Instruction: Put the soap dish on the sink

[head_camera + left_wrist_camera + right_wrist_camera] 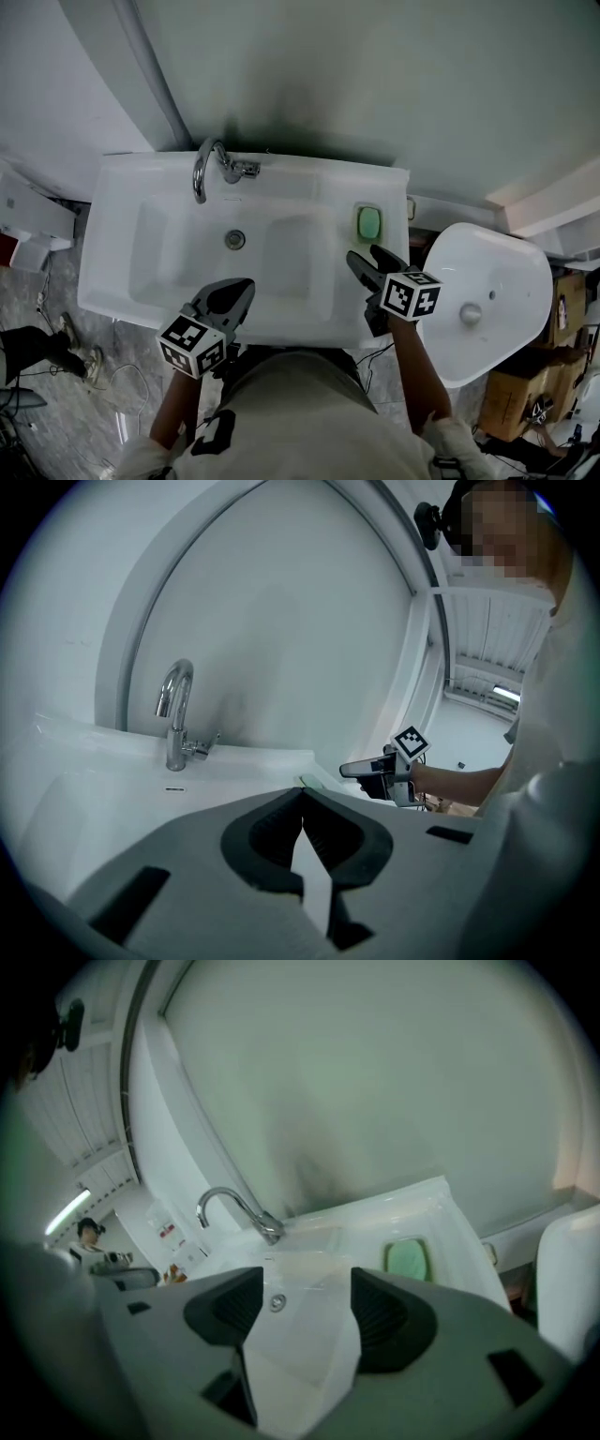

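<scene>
The soap dish (368, 222), pale green inside a white rim, lies flat on the right ledge of the white sink (122, 272), beside the bowl and to the right of the chrome faucet (230, 169). The right tongs (366, 259) are held over the front right part of the sink, just in front of the dish and not touching it. In the right gripper view their jaws stand spread apart with nothing between them. Through the gap one sees only the bowl and its drain (277, 1303), and the dish shows further away, past the right jaw. The left tongs (246, 286) are over the front rim of the sink, about at its middle and well apart from the dish. In the left gripper view their jaws are pressed together at the tips and they carry nothing. In that same view the faucet stands upright at the left and the right tongs with their marker cube (410, 742) show at the right. A thin greenish edge just beyond the tips is probably the dish, but it is too small to be sure. At the right of the sink, in the head view, stands a second white basin (497, 272), and beyond it some cardboard boxes (525, 403) on the floor.
</scene>
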`<state>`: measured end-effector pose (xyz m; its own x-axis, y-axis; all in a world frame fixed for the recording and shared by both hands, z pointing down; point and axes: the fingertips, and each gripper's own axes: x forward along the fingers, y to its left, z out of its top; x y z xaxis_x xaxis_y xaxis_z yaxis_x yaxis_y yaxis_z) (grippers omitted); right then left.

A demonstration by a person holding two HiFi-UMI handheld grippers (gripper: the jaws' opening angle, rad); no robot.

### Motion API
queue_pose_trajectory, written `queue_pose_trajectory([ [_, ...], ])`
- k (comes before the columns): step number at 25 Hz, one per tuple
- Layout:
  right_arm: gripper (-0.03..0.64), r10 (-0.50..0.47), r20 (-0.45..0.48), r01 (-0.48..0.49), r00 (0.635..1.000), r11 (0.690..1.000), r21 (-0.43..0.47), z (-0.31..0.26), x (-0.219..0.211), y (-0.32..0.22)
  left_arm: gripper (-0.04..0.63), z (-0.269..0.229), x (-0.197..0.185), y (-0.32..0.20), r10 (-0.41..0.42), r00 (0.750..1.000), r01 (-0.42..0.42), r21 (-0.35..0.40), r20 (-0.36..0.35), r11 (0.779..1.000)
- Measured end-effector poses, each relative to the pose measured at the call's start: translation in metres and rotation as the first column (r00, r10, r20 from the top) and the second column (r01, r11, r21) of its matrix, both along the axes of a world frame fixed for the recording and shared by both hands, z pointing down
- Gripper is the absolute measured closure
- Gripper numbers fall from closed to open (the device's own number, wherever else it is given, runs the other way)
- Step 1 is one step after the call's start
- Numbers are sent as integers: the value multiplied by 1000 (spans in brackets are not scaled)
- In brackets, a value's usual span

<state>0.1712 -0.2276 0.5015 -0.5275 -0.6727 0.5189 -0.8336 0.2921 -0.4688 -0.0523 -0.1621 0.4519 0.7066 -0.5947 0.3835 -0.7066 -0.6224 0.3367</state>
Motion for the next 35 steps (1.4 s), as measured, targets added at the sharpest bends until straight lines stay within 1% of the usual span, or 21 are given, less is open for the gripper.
queue_pose_trajectory([
  [3,350,-15,134,12,991,1000,27,-26,-33,12,575,-6,-8,2,9,1000,-8,38,-16,999],
  [4,378,-25,165,19,986,999,37,-33,-44,16,575,-10,-12,2,7,1000,-6,55,-27,998],
  [6,451,-59,199,48,978,997,56,-45,-66,26,575,-17,-23,3,-3,999,7,85,-50,996],
  [7,505,-83,206,71,975,995,65,-49,-77,32,575,-21,-29,5,-7,998,13,98,-58,995],
  [8,601,-111,212,98,971,993,73,-54,-88,38,575,-25,-35,8,-9,998,16,113,-64,993],
  [11,607,-193,253,175,948,980,93,-67,-121,58,575,-33,-54,17,-15,998,24,144,-64,989],
  [13,607,-231,268,213,935,972,97,-73,-141,68,575,-31,-69,23,-47,997,55,137,-64,989],
  [16,607,-282,274,259,919,959,117,-82,-166,83,575,-31,-91,31,-108,989,119,121,-96,985],
  [18,607,-318,283,291,905,947,134,-87,-180,93,575,-31,-101,38,-123,986,136,116,-113,984],
  [21,609,-365,322,335,874,931,147,-96,-200,109,575,-30,-112,48,-124,986,137,113,-115,984],
  [24,609,-374,382,345,845,927,144,-103,-218,122,575,-29,-118,58,-114,985,128,108,-130,986],
  [30,607,-365,448,328,816,931,161,-113,-238,141,575,-27,-122,71,-85,985,102,110,-147,989],
  [33,607,-341,481,307,807,940,152,-116,-240,151,575,-26,-123,74,-68,987,85,110,-147,990],
  [35,607,-323,490,290,810,946,144,-116,-241,156,575,-25,-125,76,-51,988,68,109,-148,992],
])
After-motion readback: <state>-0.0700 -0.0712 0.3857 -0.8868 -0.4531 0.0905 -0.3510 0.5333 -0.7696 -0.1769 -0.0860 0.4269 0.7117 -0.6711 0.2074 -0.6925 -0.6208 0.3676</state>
